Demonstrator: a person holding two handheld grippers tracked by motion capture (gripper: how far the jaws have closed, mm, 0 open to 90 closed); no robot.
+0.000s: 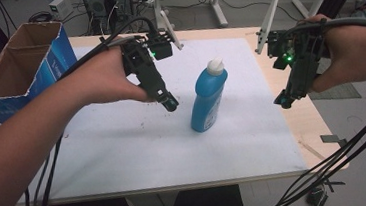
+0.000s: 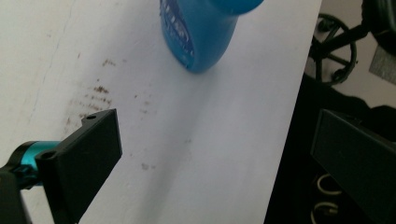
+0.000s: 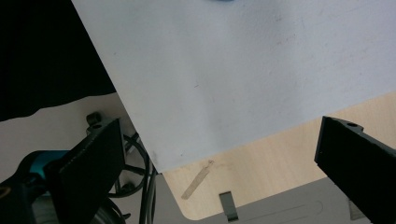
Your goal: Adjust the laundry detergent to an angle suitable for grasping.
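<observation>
1. Forearms of mine fill the near edge of the high view, reaching forward over the white sheet [image 1: 132, 144] that covers the wooden table [image 1: 314, 129].
2. Next in size, an open cardboard box [image 1: 21, 69] stands at the table's left end, well apart from everything else.
3. Upright on the sheet stands the blue bottle [image 1: 208, 96], white cap on, between my two tools but touched by neither.
4. My left gripper [image 1: 170, 103] hovers just beside the bottle, jaws spread wide, holding nothing.
5. My right gripper [image 1: 283, 100] hangs above the table's right edge, jaws equally wide, also empty.
6. I judge tipping the main risk: the bottle is tall and narrow, so an off-centre nudge from one jaw could topple it.
</observation>
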